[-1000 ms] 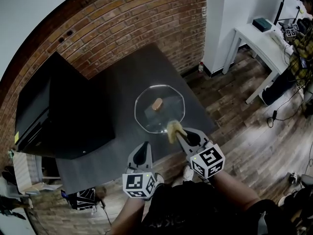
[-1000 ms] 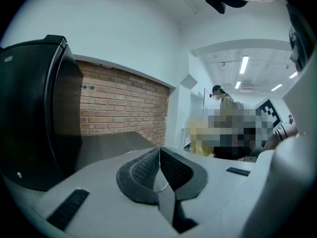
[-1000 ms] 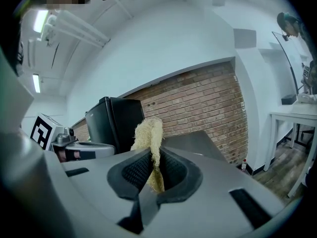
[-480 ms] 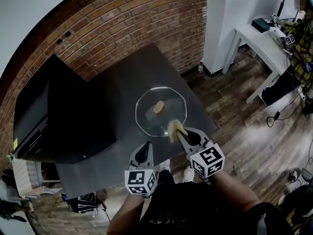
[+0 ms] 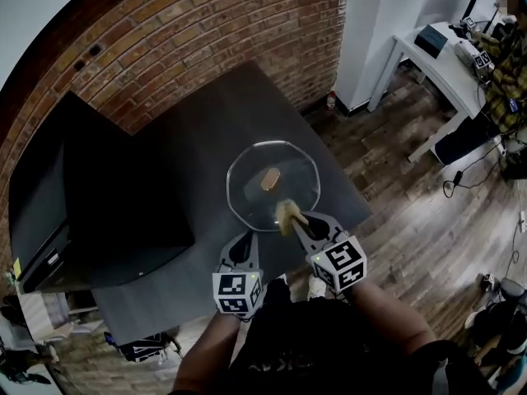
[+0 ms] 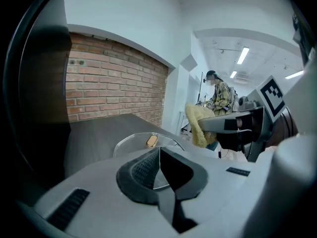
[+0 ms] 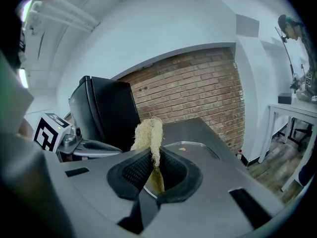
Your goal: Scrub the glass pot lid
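The glass pot lid [image 5: 247, 175] lies flat on the dark grey table [image 5: 206, 130], its wooden knob [image 5: 269, 178] in the middle. My right gripper [image 5: 295, 219] is shut on a yellowish fibrous scrubber [image 5: 285, 214], which hangs over the lid's near rim. In the right gripper view the scrubber [image 7: 149, 135] stands up between the jaws of the right gripper [image 7: 156, 157], with the lid [image 7: 195, 148] beyond. My left gripper [image 5: 241, 243] hovers at the table's near edge, left of the lid, shut with nothing in it. The left gripper view shows the left gripper [image 6: 159, 153] before the lid [image 6: 130, 141].
A large black appliance [image 5: 99, 196] fills the table's left side. A brick wall [image 5: 206, 31] runs behind the table. On the wooden floor to the right stands a white table [image 5: 445, 68] with a person [image 5: 510, 64] beside it.
My right gripper has carried the scrubber a little closer in over the lid's near rim. The left gripper has stayed shut near the table's edge.
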`<state>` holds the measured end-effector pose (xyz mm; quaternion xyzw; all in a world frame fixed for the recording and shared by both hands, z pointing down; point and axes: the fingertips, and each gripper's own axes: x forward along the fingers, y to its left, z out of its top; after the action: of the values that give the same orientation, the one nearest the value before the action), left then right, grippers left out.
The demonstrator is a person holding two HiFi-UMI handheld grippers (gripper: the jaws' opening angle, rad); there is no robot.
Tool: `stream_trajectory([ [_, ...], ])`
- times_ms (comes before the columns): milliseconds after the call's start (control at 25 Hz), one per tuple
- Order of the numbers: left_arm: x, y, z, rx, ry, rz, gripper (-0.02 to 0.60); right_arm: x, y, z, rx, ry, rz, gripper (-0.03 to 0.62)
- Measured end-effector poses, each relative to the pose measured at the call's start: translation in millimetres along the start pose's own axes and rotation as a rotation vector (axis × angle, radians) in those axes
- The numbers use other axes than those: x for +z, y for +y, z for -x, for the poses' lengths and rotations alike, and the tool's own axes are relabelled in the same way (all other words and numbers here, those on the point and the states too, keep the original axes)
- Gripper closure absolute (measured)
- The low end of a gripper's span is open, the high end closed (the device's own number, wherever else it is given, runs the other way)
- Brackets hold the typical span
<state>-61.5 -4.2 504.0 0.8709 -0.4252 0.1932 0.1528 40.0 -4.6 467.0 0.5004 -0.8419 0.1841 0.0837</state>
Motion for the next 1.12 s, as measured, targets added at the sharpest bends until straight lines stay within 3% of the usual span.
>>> stream_trajectory([
  [840, -85, 54, -93, -0.043, 0.229, -0.007, 0.546, -112, -4, -113, -0.018, 0.437, 0.082, 0.546],
  [1120, -100, 62, -98, -0.048, 0.276, 0.013, 0.546, -125, 4, -130, -0.014, 0.512, 0.139, 0.545],
])
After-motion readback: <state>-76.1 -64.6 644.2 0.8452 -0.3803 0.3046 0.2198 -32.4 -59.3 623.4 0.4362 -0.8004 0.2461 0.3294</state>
